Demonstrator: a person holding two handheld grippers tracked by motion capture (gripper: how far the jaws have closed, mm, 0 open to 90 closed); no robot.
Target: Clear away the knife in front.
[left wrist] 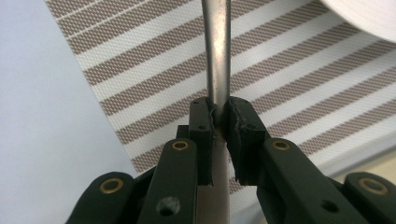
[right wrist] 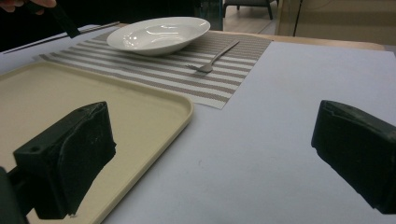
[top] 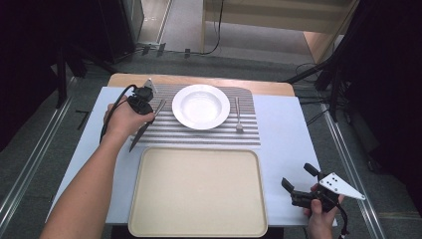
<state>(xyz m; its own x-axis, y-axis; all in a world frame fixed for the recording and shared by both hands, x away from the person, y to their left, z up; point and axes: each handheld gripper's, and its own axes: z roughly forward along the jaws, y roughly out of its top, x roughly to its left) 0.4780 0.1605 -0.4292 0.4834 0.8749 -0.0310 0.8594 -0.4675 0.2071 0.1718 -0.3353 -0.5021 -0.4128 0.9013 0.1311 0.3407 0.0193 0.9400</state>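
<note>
Left gripper (top: 149, 117): held in the person's left hand (top: 122, 119) over the mat's left edge, jaws pinched tight on the handle of a knife (top: 144, 127); in the left gripper view the pads (left wrist: 205, 123) press both sides of the metal handle (left wrist: 217, 60), which runs straight up out of the jaws over the stripes. Knife: lifted off the surface, slanting from the gripper down toward the tray's far left corner, blade end nearest the tray. Mat (top: 199, 133): brown and white stripes, laid across the far middle of the table (top: 288, 139), its near edge just beyond the tray. Plate (top: 201, 106): white, deep, round, on the mat's middle toward its far edge; its rim shows at the top right corner of the left gripper view (left wrist: 369, 18). Fork (top: 238, 115): metal, on the mat's right part, just right of the plate and apart from it, tines toward the tray. Tray (top: 198, 191): beige, rectangular with rounded corners, at the near edge of the table, centred. Right gripper (top: 298, 186): held in the right hand (top: 318, 219) at the near right corner of the table, beside the tray's right edge, jaws spread wide with nothing between them; the right gripper view shows bare tabletop (right wrist: 261, 140) between the pads. No brand, label or writing is legible on any item.
</note>
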